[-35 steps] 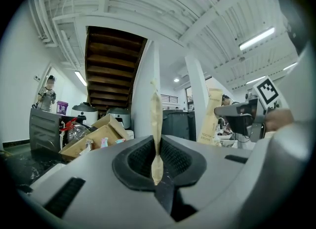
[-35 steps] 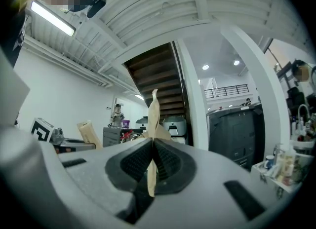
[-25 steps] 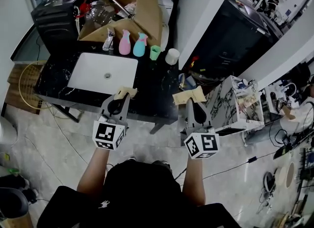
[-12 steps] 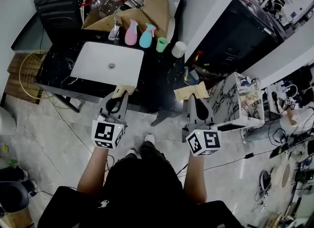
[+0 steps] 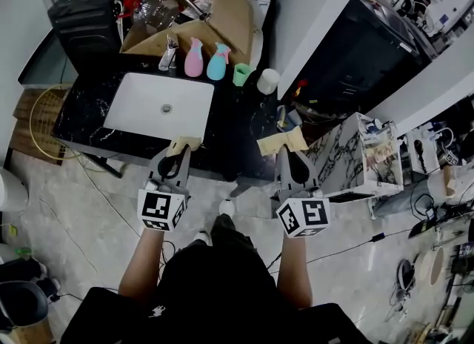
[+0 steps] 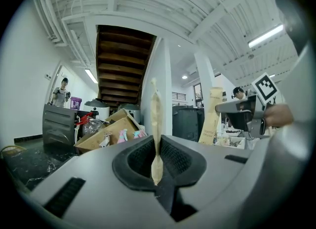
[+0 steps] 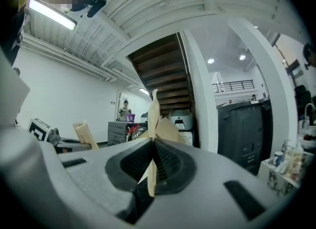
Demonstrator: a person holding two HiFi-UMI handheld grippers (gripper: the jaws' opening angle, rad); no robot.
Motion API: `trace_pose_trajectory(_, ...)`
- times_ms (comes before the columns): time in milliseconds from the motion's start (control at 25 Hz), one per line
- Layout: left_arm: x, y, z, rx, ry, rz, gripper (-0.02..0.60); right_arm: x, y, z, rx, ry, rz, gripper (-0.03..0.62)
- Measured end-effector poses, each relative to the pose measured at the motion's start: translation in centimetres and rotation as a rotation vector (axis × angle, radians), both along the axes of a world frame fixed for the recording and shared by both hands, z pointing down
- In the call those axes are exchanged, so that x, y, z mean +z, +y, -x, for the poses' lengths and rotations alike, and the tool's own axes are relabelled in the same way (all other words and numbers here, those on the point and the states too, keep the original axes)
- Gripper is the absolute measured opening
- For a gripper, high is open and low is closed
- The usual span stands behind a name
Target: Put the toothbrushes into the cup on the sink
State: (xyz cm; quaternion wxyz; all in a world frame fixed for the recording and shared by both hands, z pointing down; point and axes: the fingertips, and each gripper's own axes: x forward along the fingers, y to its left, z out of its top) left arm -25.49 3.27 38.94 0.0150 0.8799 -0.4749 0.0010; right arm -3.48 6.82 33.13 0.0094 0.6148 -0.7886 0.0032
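The person stands at the near edge of the tabletop [image 5: 81, 116], one gripper raised on each side. The left gripper [image 5: 181, 154] has its jaws nearly together on a flat tan paper packet, the left packet [image 5: 185, 143]. It is pinched by its lower end so that most of it stands clear above the pads. The right gripper [image 5: 286, 153] holds the right packet [image 5: 281, 141] the same way, with its jaws pressed almost fully together. Judging by the print on one of them, these sleeves hold the toothbrushes. Gripping them low and edge-on leaves the long free end ready to go into a cup first.

Both packets hang over the front edge of the tabletop, the left one just before the white sink [image 5: 141, 124] and the right one beyond the sink's right side. A green cup [image 5: 241, 74] and a white cup [image 5: 267, 81] stand side by side at the back, right of the sink and well apart from both packets. I cannot tell which of them is meant. Two bottles [image 5: 194, 58] and a cardboard box [image 5: 229, 9] crowd the back edge just left of the cups, so the reach probably has to come in from the front.
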Motion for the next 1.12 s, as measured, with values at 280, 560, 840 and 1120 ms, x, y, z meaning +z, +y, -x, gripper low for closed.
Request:
trace_pose_trajectory(280, -0.8, -3.7, -3.1, 0.003, -0.017, -0.015, 0.030, 0.5, -3.6, -3.2, 0.009, -0.020, -0.003, 0.006)
trace_pose_trajectory(560, -1.5, -8.1, -5.4, -0.020, -0.022, -0.024, 0.031, 0.7, -8.1, -5.9, -0.002, -0.033, -0.007, 0.006)
trace_pose_trajectory(840, -1.9, -11.9, -7.5, -0.044, -0.033, -0.024, 0.031, 0.7, -12.8, -7.9, -0.027, -0.036, -0.005, 0.006)
trace_pose_trajectory(1120, -2.0, -15.0, -10.3, -0.064, -0.053, -0.022, 0.030, 0.6, -16.8, -10.1, -0.067, -0.061, -0.005, 0.006)
